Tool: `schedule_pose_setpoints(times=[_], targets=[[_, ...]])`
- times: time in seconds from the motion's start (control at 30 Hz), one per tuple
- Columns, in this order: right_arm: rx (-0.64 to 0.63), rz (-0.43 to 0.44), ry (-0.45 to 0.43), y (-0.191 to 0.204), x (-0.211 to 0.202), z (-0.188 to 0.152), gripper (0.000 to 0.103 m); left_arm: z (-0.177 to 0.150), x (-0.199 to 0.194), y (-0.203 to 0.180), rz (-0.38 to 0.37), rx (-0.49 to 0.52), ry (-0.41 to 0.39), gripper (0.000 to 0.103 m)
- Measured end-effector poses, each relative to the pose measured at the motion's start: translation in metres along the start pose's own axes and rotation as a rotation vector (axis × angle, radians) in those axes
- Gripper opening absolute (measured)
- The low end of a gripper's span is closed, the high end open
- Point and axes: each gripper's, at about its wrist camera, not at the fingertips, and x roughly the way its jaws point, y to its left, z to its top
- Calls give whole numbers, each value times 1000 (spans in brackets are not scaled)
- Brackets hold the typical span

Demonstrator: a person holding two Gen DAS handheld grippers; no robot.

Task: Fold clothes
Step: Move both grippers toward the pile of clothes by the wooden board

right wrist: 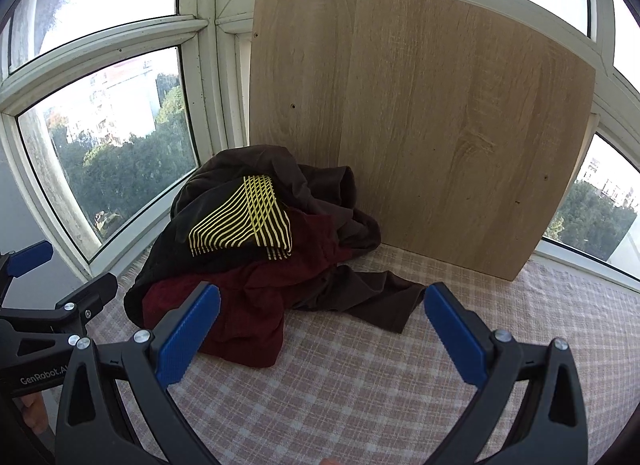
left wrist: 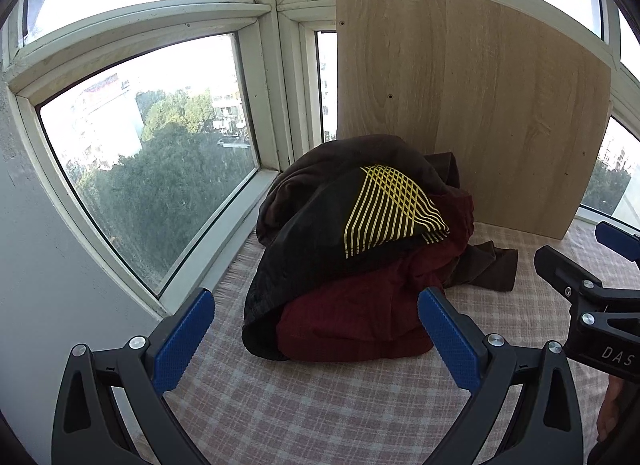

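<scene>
A pile of crumpled clothes sits on the checked cloth by the window corner: a black garment with yellow stripes [left wrist: 384, 205] on top, a dark red garment [left wrist: 360, 317] beneath, a dark brown one [left wrist: 488, 265] trailing right. The pile also shows in the right wrist view, with the striped garment [right wrist: 244, 225], red garment [right wrist: 240, 305] and brown garment [right wrist: 372, 297]. My left gripper [left wrist: 316, 337] is open and empty, just short of the red garment. My right gripper [right wrist: 322, 333] is open and empty, in front of the pile's right side; it also shows in the left wrist view [left wrist: 580, 261].
A wooden board [left wrist: 460, 105] leans upright against the window behind the pile. Window panes [left wrist: 152, 177] border the left and back. The pink checked cloth [right wrist: 360, 393] covers the surface. My left gripper shows at the left edge of the right wrist view [right wrist: 60, 285].
</scene>
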Motion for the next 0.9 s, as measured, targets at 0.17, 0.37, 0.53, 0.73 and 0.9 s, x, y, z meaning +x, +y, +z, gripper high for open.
schedule_pose_setpoints(times=[0.17,0.37,0.53,0.73,0.9], targets=[[2,-13,-22,-7,3,13,103,13,3,0,10,8,-31,103],[-15,-38,-61,-11,4,31,103,32,6,-8,15,40,-70,103],[-32,-60,-68,-16,10,40,103,44,11,-22,13,88,-81,103],[-35,-87,-15,-29,25,42,103,51,27,-44,11,161,-42,103],[-57,-124,26,-39,36,42,103,56,37,-61,34,238,-20,103]])
